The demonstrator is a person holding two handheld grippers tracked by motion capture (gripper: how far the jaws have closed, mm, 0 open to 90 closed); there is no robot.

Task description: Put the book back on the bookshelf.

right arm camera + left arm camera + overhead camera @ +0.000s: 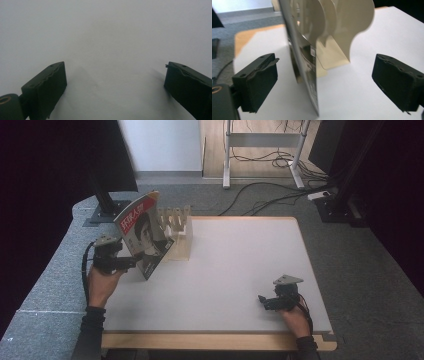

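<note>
**Magazine propped at the rack, left tongs spread around its edge**

Left third of the table (pixel 240 270): the left gripper (pixel 131 264) sits near the table's left edge, level with the lower corner of the magazine (pixel 142 235). In the left gripper view its jaws stand wide, 1 pad on each side of the magazine (pixel 305 65), and neither pad presses on the paper. The magazine stands on edge, tilted, its upper part resting against the nearest divider of the wooden rack (pixel 177 232). Whether its lower edge sits inside a slot or just in front of the rack cannot be told. Judged from this, the placing looks nearly done: the magazine is delivered and released, and what remains is to draw the left gripper clear and check that the magazine stays up.

Middle: the white surface is bare from the rack to the near wooden edge, giving open room for a pull-back toward the person. The tight spots are the left table edge close beside the hand and the thin paper between the pads, which a sideways move could knock over.

Right third: the right gripper (pixel 265 301) rests near the front right corner, well apart from the rack. Its jaws stand wide over bare table (pixel 107 50), holding nothing.
</note>
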